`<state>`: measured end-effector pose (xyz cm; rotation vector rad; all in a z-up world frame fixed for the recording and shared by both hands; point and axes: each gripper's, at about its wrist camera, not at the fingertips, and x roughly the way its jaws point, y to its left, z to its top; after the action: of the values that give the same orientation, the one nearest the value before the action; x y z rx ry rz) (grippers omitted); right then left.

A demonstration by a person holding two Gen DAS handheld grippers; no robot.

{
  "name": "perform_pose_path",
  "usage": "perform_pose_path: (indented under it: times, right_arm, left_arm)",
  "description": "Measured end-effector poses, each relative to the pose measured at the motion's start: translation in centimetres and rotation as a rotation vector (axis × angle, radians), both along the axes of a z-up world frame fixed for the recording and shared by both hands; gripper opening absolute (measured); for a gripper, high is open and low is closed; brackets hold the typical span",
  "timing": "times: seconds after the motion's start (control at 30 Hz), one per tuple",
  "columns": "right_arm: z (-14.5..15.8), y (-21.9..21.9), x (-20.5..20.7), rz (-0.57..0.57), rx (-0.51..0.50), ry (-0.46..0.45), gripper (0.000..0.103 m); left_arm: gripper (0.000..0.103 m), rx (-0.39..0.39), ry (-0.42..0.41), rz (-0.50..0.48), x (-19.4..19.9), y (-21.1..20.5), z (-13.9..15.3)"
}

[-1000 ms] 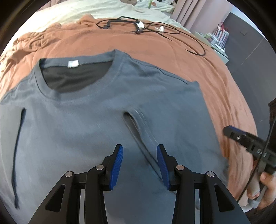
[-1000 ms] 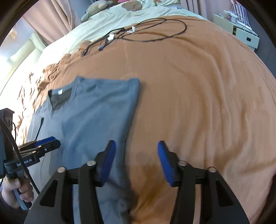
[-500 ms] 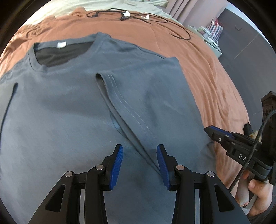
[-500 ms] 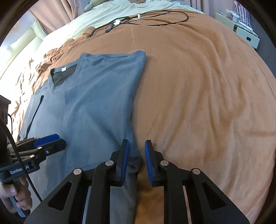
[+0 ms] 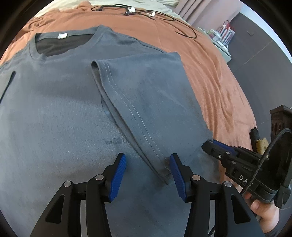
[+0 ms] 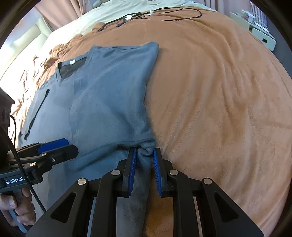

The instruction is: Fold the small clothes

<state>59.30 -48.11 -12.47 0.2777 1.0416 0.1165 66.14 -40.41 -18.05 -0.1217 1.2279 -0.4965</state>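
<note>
Garment: a grey-blue short-sleeved cotton T-shirt (image 5: 60, 102) lies flat, neck away from the cameras, on a rust-orange fleecy blanket (image 6: 209, 94) covering a bed.
Fold so far: the shirt's right side, sleeve included, is turned over onto the chest; the stitched sleeve hem (image 5: 127, 109) runs diagonally across the front.
Left gripper (image 5: 147, 172): its blue ribbed pads stand wide apart just above the shirt body, the lower end of the sleeve hem lying between them; nothing is clamped.
Right gripper (image 6: 144, 167): jaws drawn close on a bunched wad of the shirt's right edge, at the border of shirt and blanket.
Left wrist view only: the sleeve hem stitching close up, the white neck label (image 5: 62, 35), and the right gripper from the side with a hand (image 5: 262, 209) on its handle; from here its grip on the cloth is hidden.
Right wrist view only: the pinched cloth, the whole folded outline of the shirt, pale bedding beyond the blanket.
Both views: black tangled cables (image 6: 146, 15) lie at the far end of the blanket, well apart from the shirt.
</note>
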Motion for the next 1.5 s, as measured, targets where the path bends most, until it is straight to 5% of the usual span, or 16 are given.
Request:
perform_pose_path:
  times: [0.37,0.43,0.5,0.57,0.9,1.5]
  right_arm:
    - [2.0,-3.4,-1.6,-0.110,0.116,-0.079,0.016]
    - [1.9,-3.4,-1.7,-0.112,0.127,-0.081,0.016]
    - [1.8,-3.1,-1.6,-0.098,0.130,-0.076,0.016]
    - [1.7,-2.8,-1.3,-0.091,0.129,-0.077,0.016]
    - [0.8,-2.2,1.5,-0.083,0.166,-0.038,0.016]
    - [-0.1,0.0,1.8,-0.022,0.017,0.013,0.014]
  left_arm:
    - [0.052,0.009,-0.023,-0.015,-1.0,-1.9,-0.1]
    - [0.040,0.025,-0.048,-0.033,-1.3,-2.4,-0.2]
    - [0.012,0.031,-0.046,-0.055,-1.3,-2.5,-0.3]
    - [0.008,0.020,-0.047,-0.054,-1.3,-2.0,0.0]
    - [0.007,0.015,-0.085,-0.093,-1.3,-0.6,2.4]
    - [0.007,0.033,-0.100,-0.106,-0.7,-0.1,2.3]
